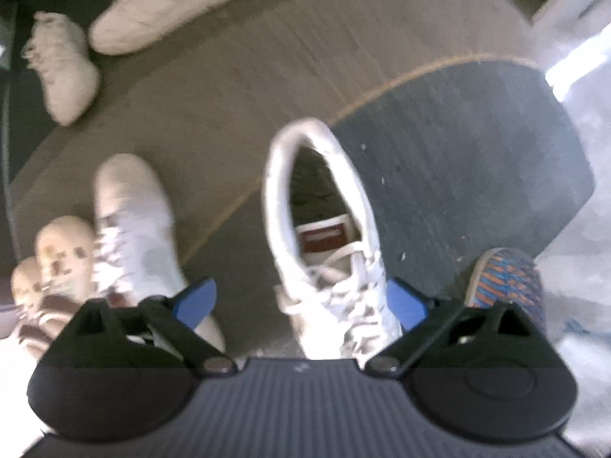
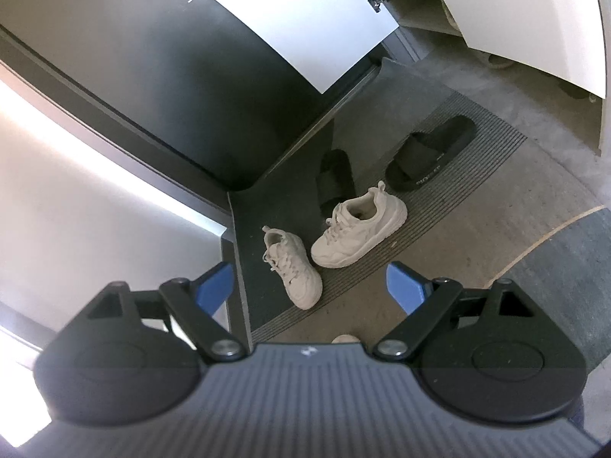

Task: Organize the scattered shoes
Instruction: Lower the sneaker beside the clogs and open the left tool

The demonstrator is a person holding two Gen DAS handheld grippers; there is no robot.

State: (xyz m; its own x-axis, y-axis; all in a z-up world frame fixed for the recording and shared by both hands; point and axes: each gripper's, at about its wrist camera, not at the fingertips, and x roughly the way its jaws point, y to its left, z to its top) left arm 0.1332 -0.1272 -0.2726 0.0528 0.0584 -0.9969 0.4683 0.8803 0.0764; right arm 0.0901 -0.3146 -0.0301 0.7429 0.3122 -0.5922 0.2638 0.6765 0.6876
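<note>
In the blurred left wrist view, a white lace-up sneaker [image 1: 324,236] lies heel away, its laced front between the wide-apart blue pads [image 1: 406,301] of my open left gripper [image 1: 299,301], close to the right pad. A second white sneaker [image 1: 133,229] lies just left of it. My right gripper [image 2: 309,290] hangs open and empty above the floor. Beyond it are two cream chunky sneakers [image 2: 359,229] [image 2: 294,267], and behind them two black slides [image 2: 431,152] [image 2: 336,179].
A blue-and-orange knit shoe [image 1: 508,286] sits right of the left gripper, and beige shoes [image 1: 57,259] crowd the far left. The dark mat [image 1: 458,175] has a tan edge. White cabinet doors [image 2: 298,19] stand open over a ribbed mat [image 2: 458,175].
</note>
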